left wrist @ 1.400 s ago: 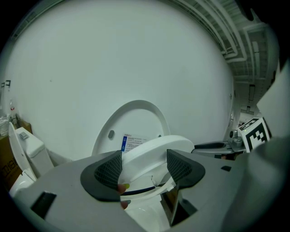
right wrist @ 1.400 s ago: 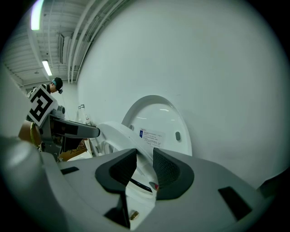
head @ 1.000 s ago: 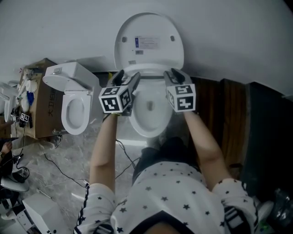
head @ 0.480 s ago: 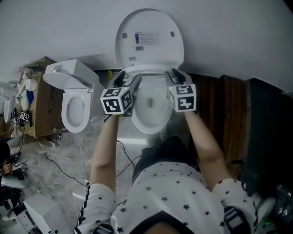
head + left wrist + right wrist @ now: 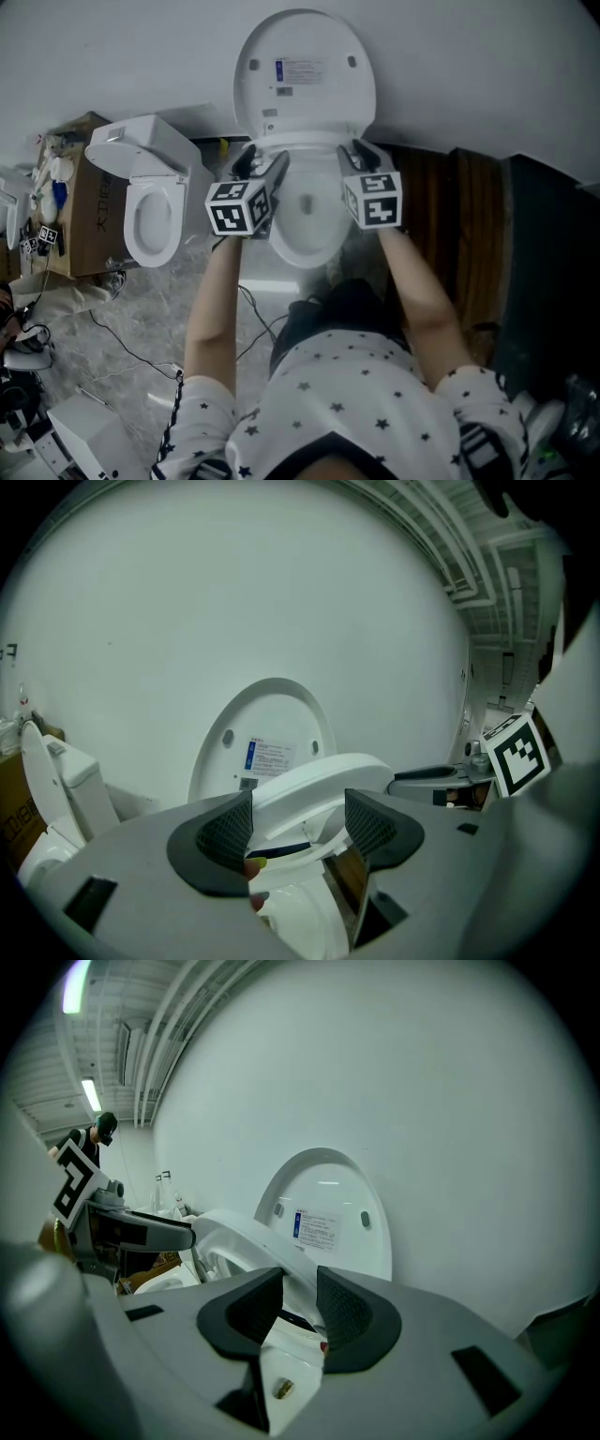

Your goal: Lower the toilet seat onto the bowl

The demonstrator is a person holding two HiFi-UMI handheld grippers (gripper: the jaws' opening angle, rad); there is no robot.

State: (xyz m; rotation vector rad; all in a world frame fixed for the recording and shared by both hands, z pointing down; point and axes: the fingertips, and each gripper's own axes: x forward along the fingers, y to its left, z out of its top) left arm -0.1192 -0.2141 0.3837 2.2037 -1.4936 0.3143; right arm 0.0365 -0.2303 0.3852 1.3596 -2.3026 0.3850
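The white toilet bowl (image 5: 305, 230) stands against the wall with its lid (image 5: 305, 75) upright. The toilet seat (image 5: 309, 142) hangs tilted, partway between the lid and the bowl. My left gripper (image 5: 258, 164) is at the seat's left side and my right gripper (image 5: 361, 155) at its right side. In the left gripper view the seat (image 5: 319, 785) runs across between the dark pads of the gripper (image 5: 298, 822). In the right gripper view the pads of the gripper (image 5: 300, 1302) close on the seat's rim (image 5: 244, 1237), with the lid (image 5: 323, 1213) behind.
A second white toilet (image 5: 150, 202) stands to the left, beside a cardboard box (image 5: 80, 206). Cables (image 5: 122, 347) trail over the marbled floor. Dark wooden panels (image 5: 459, 234) line the right side. A person (image 5: 94, 1133) stands far off in the right gripper view.
The head view has tilted slightly, so the lid sits a little higher in the picture. Both grippers and the seat hold about the same place.
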